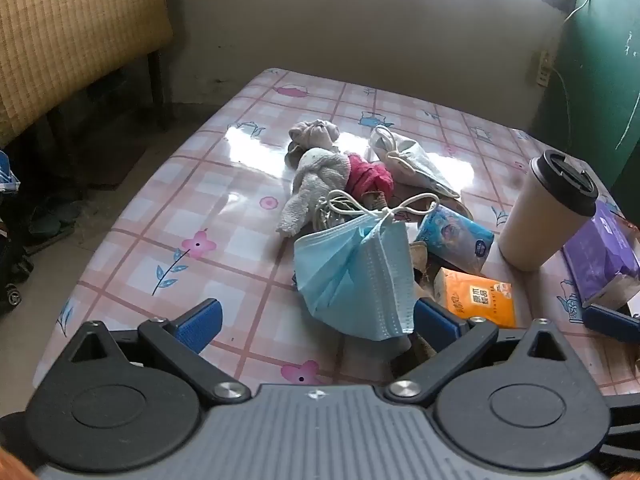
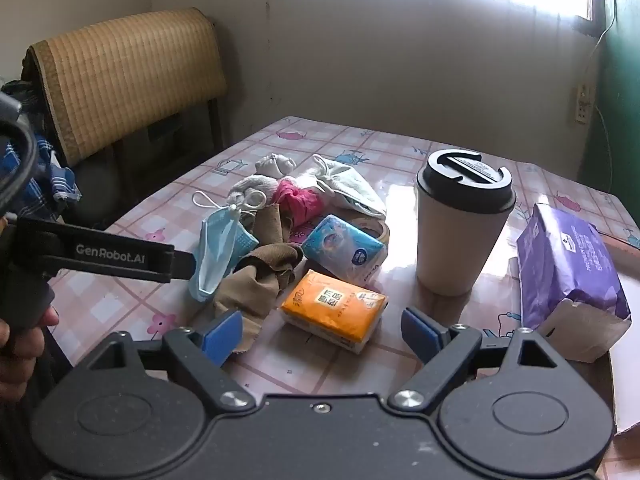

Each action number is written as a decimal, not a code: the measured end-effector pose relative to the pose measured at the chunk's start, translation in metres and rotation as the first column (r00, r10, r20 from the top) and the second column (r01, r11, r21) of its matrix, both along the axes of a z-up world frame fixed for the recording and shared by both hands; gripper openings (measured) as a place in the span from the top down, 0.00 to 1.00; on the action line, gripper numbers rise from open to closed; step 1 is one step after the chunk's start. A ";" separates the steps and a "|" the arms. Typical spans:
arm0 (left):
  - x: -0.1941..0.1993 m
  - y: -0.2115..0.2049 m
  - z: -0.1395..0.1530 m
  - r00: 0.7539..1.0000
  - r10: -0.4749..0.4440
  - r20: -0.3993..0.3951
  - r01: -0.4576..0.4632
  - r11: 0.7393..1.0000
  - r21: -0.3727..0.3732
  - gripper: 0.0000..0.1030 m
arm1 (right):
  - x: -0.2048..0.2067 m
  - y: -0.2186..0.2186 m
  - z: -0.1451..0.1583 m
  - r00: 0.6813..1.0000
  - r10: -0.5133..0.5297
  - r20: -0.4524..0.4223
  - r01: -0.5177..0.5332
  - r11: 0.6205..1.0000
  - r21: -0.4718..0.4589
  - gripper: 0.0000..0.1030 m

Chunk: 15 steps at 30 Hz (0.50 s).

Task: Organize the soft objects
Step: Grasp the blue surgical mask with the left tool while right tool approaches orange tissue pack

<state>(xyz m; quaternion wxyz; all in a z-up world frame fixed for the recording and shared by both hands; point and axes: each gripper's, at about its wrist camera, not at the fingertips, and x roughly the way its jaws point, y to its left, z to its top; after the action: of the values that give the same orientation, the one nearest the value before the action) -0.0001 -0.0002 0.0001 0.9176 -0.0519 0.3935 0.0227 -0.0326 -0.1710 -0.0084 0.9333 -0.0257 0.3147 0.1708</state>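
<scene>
While both grippers' jaws gape, a glossy pink checked tablecloth point(image 2: 400, 148) meets beige walls point(image 2: 400, 60).

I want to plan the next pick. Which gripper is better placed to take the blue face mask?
Left. The left gripper is open with the blue face mask right between its fingers. The right gripper faces the orange tissue pack.

Blue mask point(image 1: 356, 276); orange tissue pack point(image 2: 334, 308); pink-checked tablecloth point(image 1: 224, 216).
</scene>
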 end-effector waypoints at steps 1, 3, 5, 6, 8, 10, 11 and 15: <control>0.000 -0.001 0.000 1.000 -0.002 -0.001 0.002 1.000 0.000 0.00 | 0.000 0.000 0.000 1.000 0.000 -0.001 0.000 1.000 0.003 0.02; 0.000 -0.002 0.001 1.000 -0.006 0.001 0.006 1.000 0.003 0.00 | 0.001 0.000 0.000 1.000 -0.004 -0.002 0.004 1.000 0.000 0.02; 0.000 -0.003 0.002 1.000 -0.010 0.002 0.010 1.000 0.005 0.00 | 0.001 0.000 -0.001 1.000 -0.004 -0.004 0.004 1.000 0.000 0.02; 0.002 -0.005 0.003 1.000 -0.006 0.002 0.006 1.000 0.005 0.00 | 0.002 -0.001 -0.001 1.000 -0.006 -0.006 0.006 1.000 0.002 0.02; 0.002 -0.004 0.003 1.000 -0.011 0.004 0.011 1.000 0.005 0.00 | 0.002 -0.001 -0.001 1.000 -0.005 -0.007 0.005 1.000 0.003 0.02; 0.005 -0.007 0.001 1.000 -0.013 0.008 0.012 1.000 0.007 0.00 | 0.002 0.000 -0.002 1.000 -0.004 -0.007 0.004 1.000 0.002 0.02; 0.006 -0.010 0.000 1.000 -0.013 0.008 0.013 1.000 0.007 0.00 | 0.002 0.000 -0.003 1.000 -0.005 -0.008 0.005 1.000 0.001 0.02; 0.007 -0.010 0.001 1.000 -0.024 -0.001 0.024 1.000 0.010 0.00 | 0.003 -0.001 -0.003 1.000 -0.010 -0.011 0.010 1.000 0.004 0.02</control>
<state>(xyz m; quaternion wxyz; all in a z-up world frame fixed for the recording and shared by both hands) 0.0068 -0.0100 0.0012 0.9179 -0.0425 0.3942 0.0137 -0.0291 -0.1721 -0.0119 0.9324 -0.0212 0.3197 0.1670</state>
